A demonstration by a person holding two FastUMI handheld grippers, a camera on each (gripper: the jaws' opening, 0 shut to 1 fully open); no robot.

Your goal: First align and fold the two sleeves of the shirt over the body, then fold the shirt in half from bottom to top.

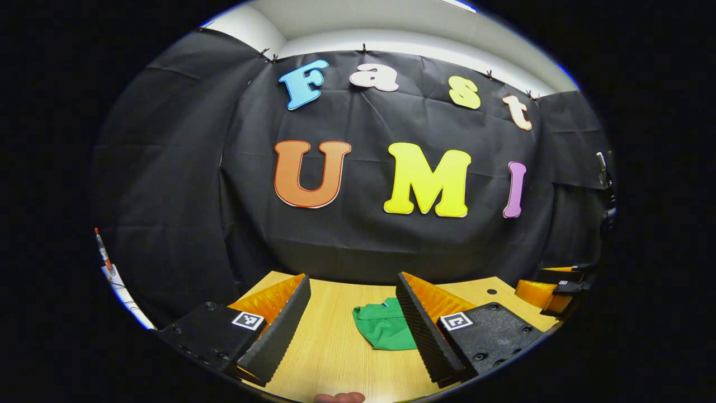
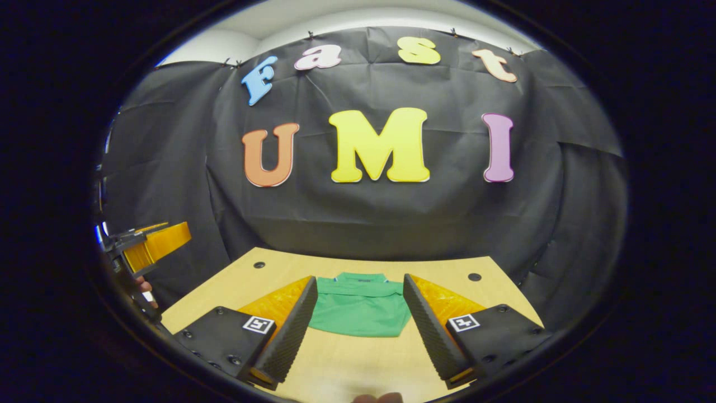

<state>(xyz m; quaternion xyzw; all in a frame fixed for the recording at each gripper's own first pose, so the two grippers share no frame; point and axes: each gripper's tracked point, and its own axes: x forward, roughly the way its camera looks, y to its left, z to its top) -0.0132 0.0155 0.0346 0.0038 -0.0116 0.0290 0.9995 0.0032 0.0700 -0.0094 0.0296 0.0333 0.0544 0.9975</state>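
Green shirt (image 2: 361, 308) lies compact on table (image 2: 347, 364), collar toward far edge, midway between side edges; looks already folded, so likely final check. Keep away from cloth, avoid snagging folds, lift clear straight up. Left gripper (image 1: 351, 330) spread wide, grasping nothing, raised above near edge. Right gripper (image 2: 361, 327) likewise released, empty, hovering level, aimed at far edge.

Black cloth wall (image 2: 358, 218), pale wooden table (image 2: 347, 358), white ceiling (image 1: 358, 22)
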